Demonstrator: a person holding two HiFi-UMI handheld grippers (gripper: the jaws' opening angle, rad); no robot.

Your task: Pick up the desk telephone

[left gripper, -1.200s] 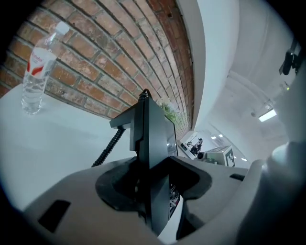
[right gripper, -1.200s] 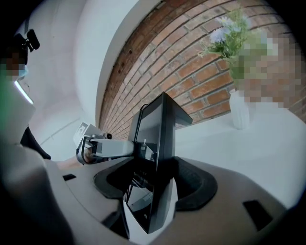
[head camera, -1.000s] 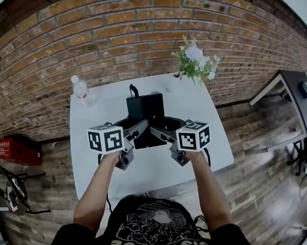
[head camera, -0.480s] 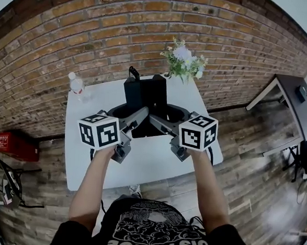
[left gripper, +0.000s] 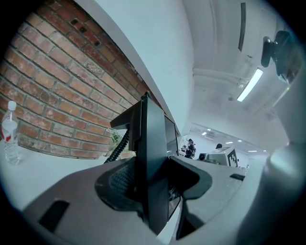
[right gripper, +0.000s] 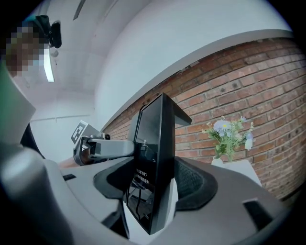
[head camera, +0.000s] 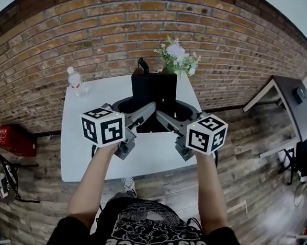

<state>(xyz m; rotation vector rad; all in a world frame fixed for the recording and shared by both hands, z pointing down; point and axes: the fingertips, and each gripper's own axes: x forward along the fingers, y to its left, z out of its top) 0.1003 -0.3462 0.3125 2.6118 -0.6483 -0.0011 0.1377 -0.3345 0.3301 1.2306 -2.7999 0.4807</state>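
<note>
The black desk telephone (head camera: 152, 96) hangs in the air above the white table (head camera: 83, 156), held from both sides. My left gripper (head camera: 132, 111) is shut on its left edge and my right gripper (head camera: 181, 115) on its right edge. In the left gripper view the telephone (left gripper: 152, 158) stands edge-on between the grey jaws of the left gripper (left gripper: 154, 187), with its coiled cord (left gripper: 117, 147) trailing behind. In the right gripper view the telephone's dark underside (right gripper: 150, 167) fills the gap of the right gripper (right gripper: 153, 194). The left gripper (right gripper: 98, 148) shows across from it.
A water bottle (head camera: 74, 82) stands at the table's far left corner, and a vase of flowers (head camera: 176, 55) at the far right by the brick wall (head camera: 97, 31). A dark desk (head camera: 291, 97) stands to the right and a red box (head camera: 8, 135) on the floor at the left.
Both grippers have risen together with the telephone between them, lifting it off the table and toward the wall. The grip looks the same.
</note>
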